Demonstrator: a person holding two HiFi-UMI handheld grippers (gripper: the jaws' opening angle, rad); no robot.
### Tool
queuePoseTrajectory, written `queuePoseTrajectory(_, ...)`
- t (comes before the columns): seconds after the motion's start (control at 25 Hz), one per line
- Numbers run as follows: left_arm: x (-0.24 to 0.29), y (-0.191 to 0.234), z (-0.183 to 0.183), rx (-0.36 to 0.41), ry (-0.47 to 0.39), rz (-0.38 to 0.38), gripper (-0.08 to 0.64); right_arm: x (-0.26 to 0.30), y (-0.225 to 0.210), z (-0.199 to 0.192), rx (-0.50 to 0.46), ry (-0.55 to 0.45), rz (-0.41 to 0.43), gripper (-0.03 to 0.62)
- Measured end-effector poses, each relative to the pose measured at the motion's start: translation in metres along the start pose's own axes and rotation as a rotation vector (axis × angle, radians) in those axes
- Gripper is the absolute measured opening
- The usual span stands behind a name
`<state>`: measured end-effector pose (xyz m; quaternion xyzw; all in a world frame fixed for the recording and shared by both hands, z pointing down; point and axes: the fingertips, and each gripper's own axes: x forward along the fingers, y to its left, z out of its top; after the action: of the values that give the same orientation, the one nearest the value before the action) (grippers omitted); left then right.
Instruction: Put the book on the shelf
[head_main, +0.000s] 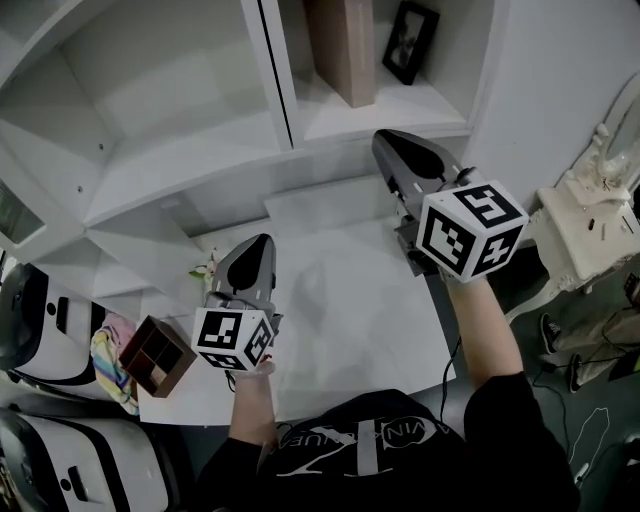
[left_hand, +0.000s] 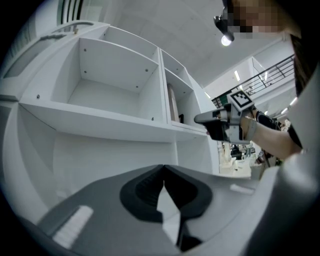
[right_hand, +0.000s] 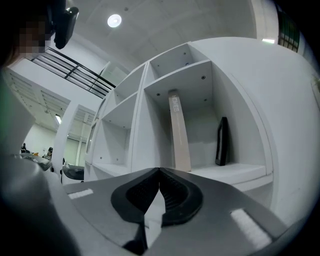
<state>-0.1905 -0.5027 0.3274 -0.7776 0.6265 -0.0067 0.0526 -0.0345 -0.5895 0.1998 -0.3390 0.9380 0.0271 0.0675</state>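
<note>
Grippers, nearest first: the left gripper (head_main: 264, 240) hangs over the white table (head_main: 340, 330), jaws pressed together with nothing between them. The right gripper (head_main: 386, 136) sits higher, close to the front edge of the shelf (head_main: 385, 122), jaws likewise closed and empty.

Beyond them, the book (head_main: 342, 45) stands upright in the shelf's right compartment, near its left wall (whether it touches that wall I cannot tell). A black picture frame (head_main: 410, 40) leans further right, apart from the book.

Judgement: placement looks done, so the remaining risk is disturbance.
- The book is tall and thin and has no visible support on its right side. A knock from the right gripper against the shelf edge could tip it toward the frame.
- Any upward move near the shelf lip risks that contact, so backing straight away is safer.
</note>
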Motion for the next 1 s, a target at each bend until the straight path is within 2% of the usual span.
queuePoseTrajectory(0.4,0.001,-0.002,-0.004,0.004,0.003,0.013,0.0,-0.018,0.007,-0.057,0.004,0.069,0.033,0.006)
queuePoseTrajectory(0.72,-0.003,0.0,-0.01,-0.004,0.006,0.035,0.0,-0.037,0.002,-0.092,0.022,0.101,0.022,0.006)
queuePoseTrajectory(1.0,-0.009,0.005,-0.019,-0.007,0.024,0.063,0.0,-0.048,0.004,-0.119,-0.034,0.134,0.011,0.006)
